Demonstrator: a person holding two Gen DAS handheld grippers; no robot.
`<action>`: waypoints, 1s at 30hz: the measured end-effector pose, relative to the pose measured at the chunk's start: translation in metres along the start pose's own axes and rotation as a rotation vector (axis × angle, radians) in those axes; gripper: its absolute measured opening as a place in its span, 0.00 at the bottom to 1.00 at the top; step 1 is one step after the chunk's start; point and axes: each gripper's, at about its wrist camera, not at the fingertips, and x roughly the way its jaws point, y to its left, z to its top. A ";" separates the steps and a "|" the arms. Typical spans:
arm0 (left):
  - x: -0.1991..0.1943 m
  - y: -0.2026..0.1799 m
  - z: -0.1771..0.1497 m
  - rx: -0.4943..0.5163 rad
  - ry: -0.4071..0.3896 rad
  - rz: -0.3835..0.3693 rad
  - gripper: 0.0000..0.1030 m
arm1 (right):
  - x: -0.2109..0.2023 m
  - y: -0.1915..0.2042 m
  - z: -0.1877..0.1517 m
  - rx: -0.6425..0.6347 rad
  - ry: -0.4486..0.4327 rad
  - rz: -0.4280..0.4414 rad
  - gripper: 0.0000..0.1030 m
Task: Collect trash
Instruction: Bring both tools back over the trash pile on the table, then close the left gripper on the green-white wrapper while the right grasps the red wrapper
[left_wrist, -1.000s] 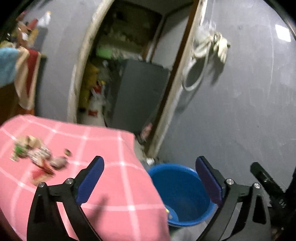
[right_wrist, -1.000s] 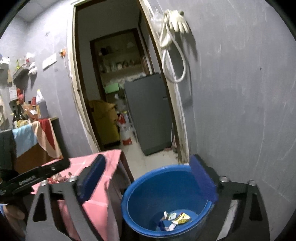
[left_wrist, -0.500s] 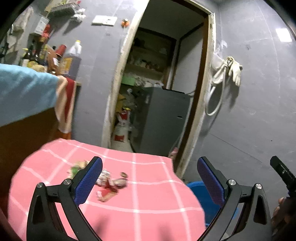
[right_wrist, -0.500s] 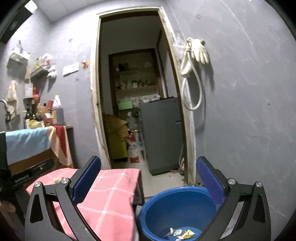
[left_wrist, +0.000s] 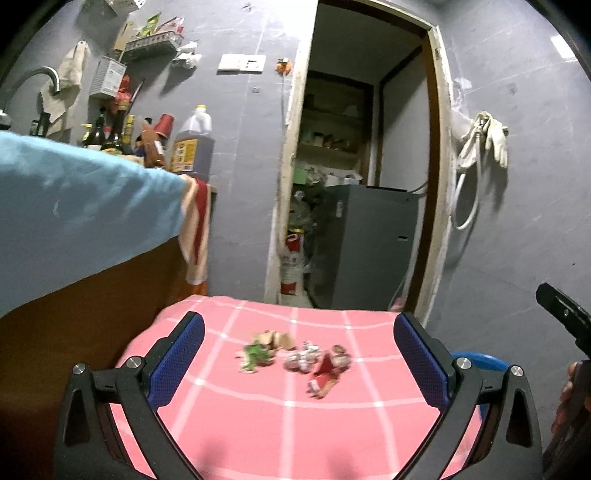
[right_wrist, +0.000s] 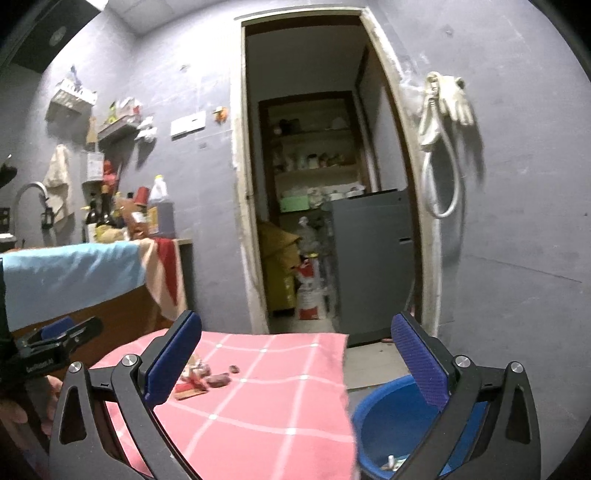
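While label blurs, both tools gape.

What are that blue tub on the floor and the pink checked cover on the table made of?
The blue tub looks like moulded plastic: smooth, even colour, slightly glossy rim. The pink checked cover seems woven cloth: matte, and it drapes limply over the table edge. Neither can be confirmed from the pictures alone.

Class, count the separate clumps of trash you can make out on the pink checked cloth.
3, roughly: a green and tan clump on the left, a whitish crumpled wrapper in the middle, a red wrapper on the right. Blur may hide smaller bits on the pink cloth.
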 end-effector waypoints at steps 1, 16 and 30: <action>0.000 0.005 -0.002 0.004 0.005 0.010 0.98 | 0.004 0.005 -0.001 -0.005 0.005 0.012 1.00; 0.022 0.047 -0.025 0.067 0.099 0.080 0.98 | 0.057 0.059 -0.027 -0.082 0.152 0.135 1.00; 0.067 0.077 -0.033 0.064 0.262 0.130 0.98 | 0.122 0.090 -0.063 -0.161 0.424 0.244 1.00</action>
